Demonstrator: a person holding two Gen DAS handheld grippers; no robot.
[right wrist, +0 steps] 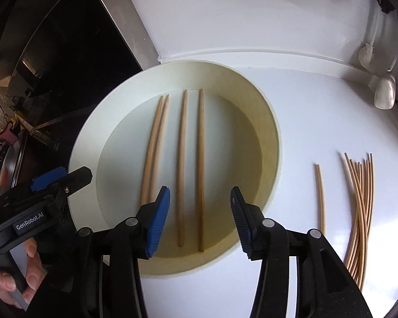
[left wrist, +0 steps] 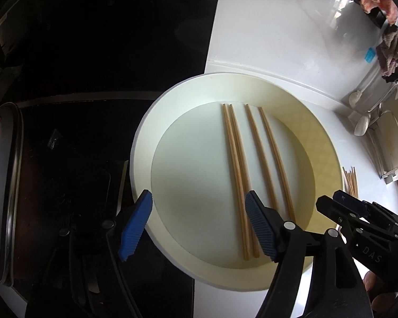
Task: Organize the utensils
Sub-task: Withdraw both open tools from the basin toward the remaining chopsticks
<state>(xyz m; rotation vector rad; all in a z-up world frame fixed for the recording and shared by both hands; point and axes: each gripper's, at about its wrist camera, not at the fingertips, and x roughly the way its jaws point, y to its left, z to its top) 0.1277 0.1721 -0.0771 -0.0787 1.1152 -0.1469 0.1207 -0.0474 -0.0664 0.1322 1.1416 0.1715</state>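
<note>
Both the left gripper point(left wrist: 199, 225) and the right gripper point(right wrist: 200, 222) hung open and empty over the plate point(right wrist: 85, 159) where four chopsticks point(right wrist: 200, 169) lay side by side, so next seemed fetching the loose chopstick point(right wrist: 320, 198) on the counter point(right wrist: 305, 122).

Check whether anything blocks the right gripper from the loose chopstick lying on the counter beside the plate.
Nothing visible does. The right gripper hangs open over the plate, nothing between its pads. The single chopstick lies apart on bare white counter, between the plate's rim and the chopstick pile.
</note>
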